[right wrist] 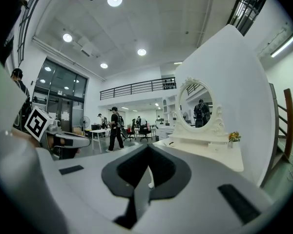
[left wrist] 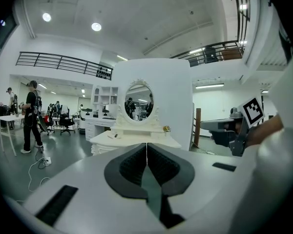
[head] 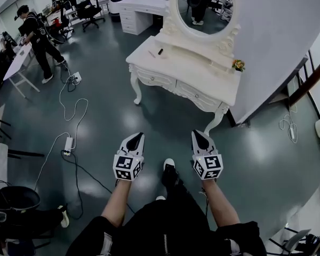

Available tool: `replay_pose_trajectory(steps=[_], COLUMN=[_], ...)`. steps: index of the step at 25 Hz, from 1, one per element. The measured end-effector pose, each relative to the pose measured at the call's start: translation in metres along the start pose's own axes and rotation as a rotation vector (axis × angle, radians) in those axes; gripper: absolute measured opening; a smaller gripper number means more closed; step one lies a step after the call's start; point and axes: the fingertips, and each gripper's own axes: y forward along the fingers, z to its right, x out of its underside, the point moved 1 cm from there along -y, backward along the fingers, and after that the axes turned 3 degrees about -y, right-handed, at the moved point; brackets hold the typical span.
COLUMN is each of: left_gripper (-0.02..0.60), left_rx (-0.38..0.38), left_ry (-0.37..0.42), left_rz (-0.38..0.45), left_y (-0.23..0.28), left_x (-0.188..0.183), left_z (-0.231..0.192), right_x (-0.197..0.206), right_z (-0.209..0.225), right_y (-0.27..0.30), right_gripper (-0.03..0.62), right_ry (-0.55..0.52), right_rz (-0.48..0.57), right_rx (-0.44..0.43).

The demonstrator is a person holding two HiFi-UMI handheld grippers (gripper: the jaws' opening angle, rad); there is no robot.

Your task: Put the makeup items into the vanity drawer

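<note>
A white vanity table (head: 202, 71) with an oval mirror (head: 202, 7) stands a few steps ahead of me against a white partition. Its two front drawers (head: 194, 94) are closed. A small dark makeup item (head: 160, 51) and a pale one (head: 151, 54) lie on the top at its left end. The same items (left wrist: 115, 135) show small and far in the left gripper view. My left gripper (head: 134, 138) and right gripper (head: 199, 136) hang side by side over the floor, well short of the table. Both point at it, shut and empty.
A small flower pot (head: 238, 65) sits at the table's right end. Cables and a power strip (head: 69, 144) trail over the floor to the left. A person (head: 37, 36) stands by a desk at the far left. My shoe (head: 169, 169) shows between the grippers.
</note>
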Motion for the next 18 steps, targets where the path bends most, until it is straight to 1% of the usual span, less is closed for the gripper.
replay_pose_trajectory(steps=[8, 14, 18], left_gripper=[0.023, 0.023, 0.023], left_rx=[-0.029, -0.029, -0.04], left_ry=[-0.001, -0.001, 0.007], left_rz=[-0.014, -0.027, -0.026], left_y=[0.062, 0.137, 0.187], left_x=[-0.014, -0.039, -0.06], left_z=[-0.044, -0.07, -0.092], right_x=[-0.009, -0.018, -0.032], right_z=[0.035, 0.082, 0.115], right_y=[0.082, 0.152, 0.2], right_gripper=[0.006, 0.006, 0.006], right_ry=[0.014, 0.032, 0.035], right_rz=[0.01, 0.005, 0.015], right_rx=[-0.022, -0.03, -0.036])
